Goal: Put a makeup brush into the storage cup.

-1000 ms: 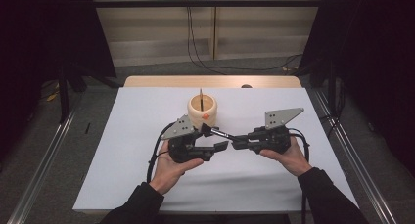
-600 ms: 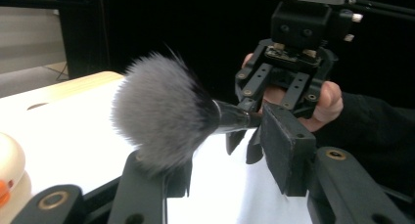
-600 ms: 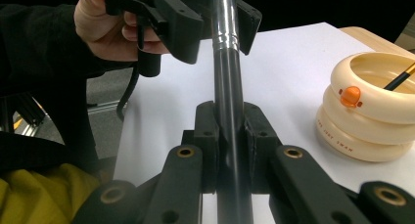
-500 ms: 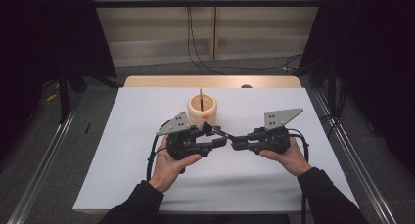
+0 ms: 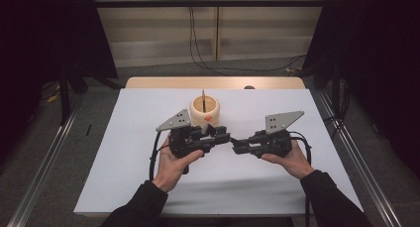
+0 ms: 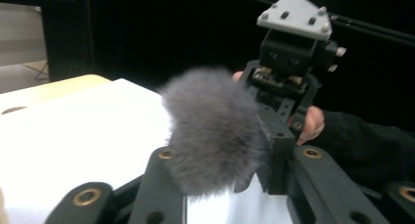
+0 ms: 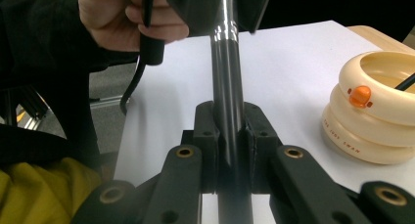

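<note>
The makeup brush [image 7: 227,82] hangs level above the white tabletop [image 5: 124,162], between both tools. The right tool [image 7: 228,136] is clamped on its dark handle. The left tool [image 6: 222,170] has just been closing around the grey fluffy head [image 6: 210,128], near the cream holder [image 5: 204,113].

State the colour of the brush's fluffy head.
Grey brush head, clearest in the left gripper view.
</note>
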Available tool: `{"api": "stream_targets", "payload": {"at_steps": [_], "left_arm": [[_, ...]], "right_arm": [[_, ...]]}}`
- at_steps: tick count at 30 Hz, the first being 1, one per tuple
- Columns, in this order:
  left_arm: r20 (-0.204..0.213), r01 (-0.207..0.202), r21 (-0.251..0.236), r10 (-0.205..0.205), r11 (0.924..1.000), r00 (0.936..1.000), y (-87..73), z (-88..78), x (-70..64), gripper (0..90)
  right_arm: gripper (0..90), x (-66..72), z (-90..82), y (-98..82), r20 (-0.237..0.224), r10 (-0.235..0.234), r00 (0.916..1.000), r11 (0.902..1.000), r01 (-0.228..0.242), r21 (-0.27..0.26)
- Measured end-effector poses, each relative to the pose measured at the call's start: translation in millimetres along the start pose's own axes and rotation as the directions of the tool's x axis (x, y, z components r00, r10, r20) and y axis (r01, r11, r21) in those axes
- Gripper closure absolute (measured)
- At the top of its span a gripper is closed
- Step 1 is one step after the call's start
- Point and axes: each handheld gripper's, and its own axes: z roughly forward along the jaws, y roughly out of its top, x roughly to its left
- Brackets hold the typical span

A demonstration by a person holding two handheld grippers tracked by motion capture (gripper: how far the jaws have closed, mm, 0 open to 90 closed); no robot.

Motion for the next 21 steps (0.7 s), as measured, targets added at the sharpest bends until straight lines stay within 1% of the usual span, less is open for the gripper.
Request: {"api": "stream_targets", "payload": {"at_steps": [1, 2, 3, 4, 7, 8, 9, 10, 11, 13, 14, 15, 16, 17, 19, 20, 21], "left_arm": [[0.003, -0.008, 0.006, 0.008, 0.9999, 1.0, 1.9, -0.5, -0.8, 74.0], [-0.002, -0.015, 0.01, 0.015, 0.9998, 0.9999, 3.1, -0.5, -1.9, 74.5], [0.002, -0.029, 0.022, 0.029, 0.9993, 0.9996, 4.5, -1.0, -2.4, 74.8], [0.01, -0.023, 0.014, 0.023, 0.9996, 0.9997, 5.0, -0.4, -3.9, 75.4], [0.018, -0.022, 0.017, 0.022, 0.9996, 0.9996, 6.0, 0.1, -5.6, 76.7], [0.012, -0.02, 0.016, 0.02, 0.9997, 0.9997, 6.2, 0.7, -6.7, 76.9], [0.022, -0.026, 0.021, 0.025, 0.9994, 0.9994, 6.5, 0.5, -6.3, 77.1], [0.023, -0.022, 0.02, 0.022, 0.9996, 0.9995, 6.7, 0.7, -7.1, 77.2], [0.019, -0.029, 0.027, 0.028, 0.9992, 0.9994, 7.2, 0.4, -7.5, 77.2], [0.017, -0.026, 0.025, 0.026, 0.9994, 0.9995, 7.9, 0.5, -9.2, 77.4], [0.009, -0.029, 0.027, 0.028, 0.9992, 0.9996, 8.2, 0.6, -9.9, 77.4], [0.014, -0.032, 0.031, 0.032, 0.999, 0.9994, 8.4, 0.4, -9.8, 77.5], [0.01, -0.035, 0.036, 0.034, 0.9988, 0.9994, 8.5, 0.4, -10.1, 77.5], [0.016, -0.032, 0.035, 0.031, 0.9989, 0.9994, 8.1, 0.6, -9.8, 77.5], [0.004, -0.023, 0.039, 0.022, 0.999, 0.9997, 7.9, 0.1, -9.5, 77.5], [0.002, -0.03, 0.047, 0.03, 0.9985, 0.9996, 7.9, -0.6, -8.8, 77.5], [-0.001, -0.027, 0.049, 0.027, 0.9984, 0.9996, 7.9, -1.0, -8.7, 77.5]], "right_arm": [[79.1, 0.2, 1.1, -0.2, -0.006, -0.001, 1.0, 1.0, 0.001, 0.005], [79.0, 0.9, 2.6, -0.4, -0.011, -0.002, 0.9999, 1.0, 0.003, 0.007], [78.9, 1.2, 3.5, -0.4, -0.007, 0.0, 1.0, 1.0, 0.0, 0.007], [78.6, 1.0, 4.1, -0.5, -0.013, 0.0, 0.9999, 1.0, 0.0, 0.007], [77.7, 0.6, 2.3, -0.5, -0.013, -0.002, 0.9999, 1.0, 0.002, 0.0], [77.5, 0.5, 2.2, -0.7, -0.011, -0.002, 0.9999, 1.0, 0.002, -0.002], [77.5, 0.0, 2.5, -1.1, -0.015, 0.0, 0.9999, 1.0, 0.0, -0.004], [77.3, 0.0, 2.7, -1.2, -0.018, 0.0, 0.9998, 1.0, 0.0, -0.004], [77.1, 0.1, 2.7, -1.3, -0.018, 0.001, 0.9998, 1.0, -0.001, -0.004], [76.6, -0.3, 3.0, -1.5, -0.02, 0.003, 0.9998, 0.9999, -0.003, -0.01], [75.9, -0.5, 3.0, -1.5, -0.021, 0.006, 0.9998, 0.9999, -0.007, -0.015], [75.3, -0.7, 2.8, -1.5, -0.026, 0.009, 0.9996, 0.9998, -0.01, -0.018], [73.0, -0.6, 2.8, -1.5, -0.026, 0.01, 0.9996, 0.9998, -0.01, -0.019], [68.3, -0.7, 2.7, -1.6, -0.028, 0.01, 0.9996, 0.9997, -0.011, -0.021], [62.9, -0.7, 2.7, -1.5, -0.036, 0.02, 0.9992, 0.9995, -0.021, -0.026], [59.4, -0.5, 2.9, -1.3, -0.035, 0.02, 0.9992, 0.9995, -0.021, -0.025], [57.5, -0.3, 3.4, -1.2, -0.04, 0.023, 0.9989, 0.9994, -0.024, -0.024]]}}
